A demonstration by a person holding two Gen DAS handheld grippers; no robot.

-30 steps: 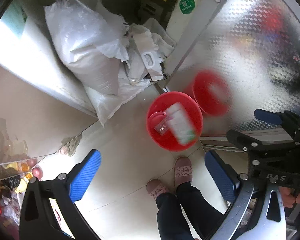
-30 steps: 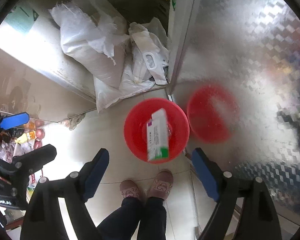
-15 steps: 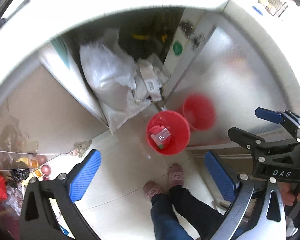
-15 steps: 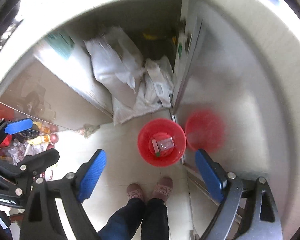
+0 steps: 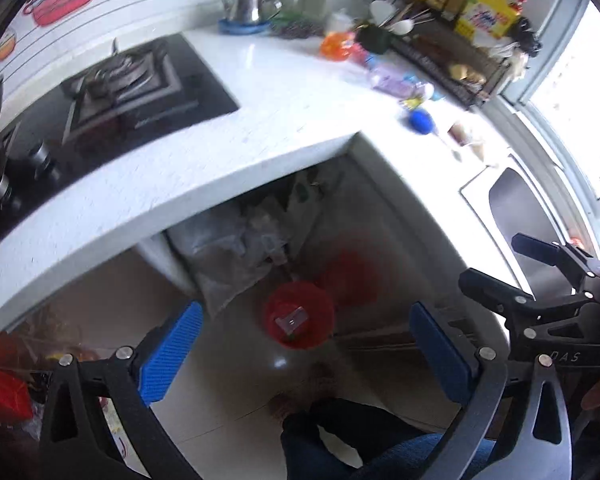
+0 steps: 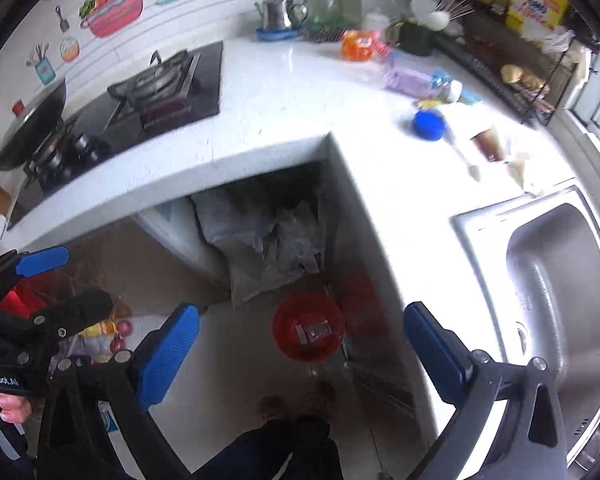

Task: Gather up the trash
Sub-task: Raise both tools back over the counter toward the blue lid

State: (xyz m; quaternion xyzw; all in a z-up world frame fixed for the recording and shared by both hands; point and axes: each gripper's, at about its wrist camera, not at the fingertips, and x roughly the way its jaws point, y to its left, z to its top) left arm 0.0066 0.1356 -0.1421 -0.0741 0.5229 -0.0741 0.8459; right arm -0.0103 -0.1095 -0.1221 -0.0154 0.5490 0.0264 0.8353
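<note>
faintly, right gripper (image 5: 540,276) frame reads "das".

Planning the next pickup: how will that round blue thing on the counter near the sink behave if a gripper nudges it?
The blue object looks rounded and smooth, so it may roll or skid on the glossy white counter. It seems small, probably light. The blur hides its exact shape.

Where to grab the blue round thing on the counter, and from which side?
Across the blue round object's widest part, from straight above: it looks rounded and low on the white counter, so opposite sides suit the pads. Jaws along the counter edge, avoiding the brown packet beside it. It is blurred, so the shape is uncertain.
</note>
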